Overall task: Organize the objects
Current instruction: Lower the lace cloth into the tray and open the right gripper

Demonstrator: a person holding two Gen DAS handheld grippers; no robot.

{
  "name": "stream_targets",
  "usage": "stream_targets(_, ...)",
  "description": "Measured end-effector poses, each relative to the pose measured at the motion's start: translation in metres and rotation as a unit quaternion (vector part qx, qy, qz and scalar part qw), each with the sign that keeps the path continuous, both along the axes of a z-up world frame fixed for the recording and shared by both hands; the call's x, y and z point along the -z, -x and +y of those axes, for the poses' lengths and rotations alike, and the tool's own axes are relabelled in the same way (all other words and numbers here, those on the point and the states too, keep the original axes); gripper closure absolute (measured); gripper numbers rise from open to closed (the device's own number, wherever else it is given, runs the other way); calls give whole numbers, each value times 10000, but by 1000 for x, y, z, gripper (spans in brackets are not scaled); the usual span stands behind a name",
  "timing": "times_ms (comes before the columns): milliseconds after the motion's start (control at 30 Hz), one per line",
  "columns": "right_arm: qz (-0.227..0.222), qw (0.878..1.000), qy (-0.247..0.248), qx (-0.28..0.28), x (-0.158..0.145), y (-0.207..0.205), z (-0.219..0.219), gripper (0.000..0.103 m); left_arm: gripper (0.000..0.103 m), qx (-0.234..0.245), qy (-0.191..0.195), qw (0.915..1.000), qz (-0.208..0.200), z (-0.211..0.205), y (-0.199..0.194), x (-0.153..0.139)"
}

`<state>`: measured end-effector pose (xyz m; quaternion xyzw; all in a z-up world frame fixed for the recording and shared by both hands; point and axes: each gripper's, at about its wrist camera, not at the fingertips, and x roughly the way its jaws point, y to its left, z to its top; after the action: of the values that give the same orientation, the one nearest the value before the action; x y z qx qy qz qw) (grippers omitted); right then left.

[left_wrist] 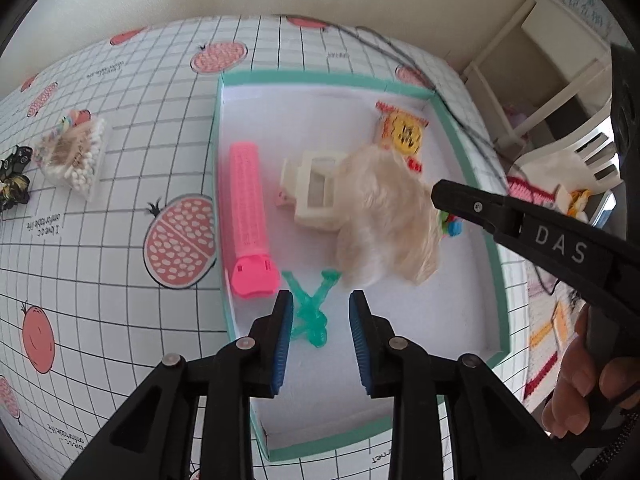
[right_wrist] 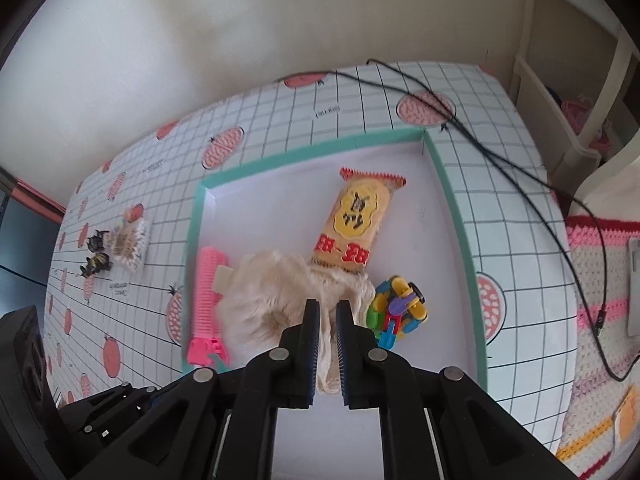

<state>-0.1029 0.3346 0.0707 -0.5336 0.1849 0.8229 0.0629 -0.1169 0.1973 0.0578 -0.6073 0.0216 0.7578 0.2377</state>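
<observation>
A white tray with a teal rim (left_wrist: pixel 320 78) (right_wrist: pixel 312 152) lies on the gridded tablecloth. Inside it are a pink roller (left_wrist: pixel 246 216) (right_wrist: pixel 206 296), a cream claw clip (left_wrist: pixel 312 188), a snack packet (left_wrist: pixel 402 132) (right_wrist: pixel 356 220), a colourful block toy (right_wrist: pixel 400 312) and a green translucent figure (left_wrist: pixel 314 312). My left gripper (left_wrist: pixel 320 304) is open just above the tray, the green figure lying between its fingers. My right gripper (right_wrist: pixel 328 308) (left_wrist: pixel 438 200) is shut on a fluffy cream piece (left_wrist: pixel 384 216) (right_wrist: pixel 272 300), which looks blurred.
A pack of cotton swabs (left_wrist: pixel 72 152) (right_wrist: pixel 130 244) and black hair clips (left_wrist: pixel 14 178) (right_wrist: pixel 96 252) lie on the cloth left of the tray. A black cable (right_wrist: pixel 480 152) crosses the table's far right. White furniture (left_wrist: pixel 560 80) and a crocheted cloth (right_wrist: pixel 600 280) are to the right.
</observation>
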Motion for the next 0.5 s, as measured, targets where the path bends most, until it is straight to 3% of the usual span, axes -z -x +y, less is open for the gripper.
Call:
stream_targets(167,275,9996,-30,-24,-21,-4,-1,93,74,-82,-123,9996,225,-3,-7,-16)
stream_targets(233,312,9995,-52,-44,-25,-4,-2,93,74,-134,-169,9994,264,-10,9,-23)
stream_targets(500,119,9998,-146,-78,-12,0,-4,93,72,-390,-228,9983,357,-23,26,-14)
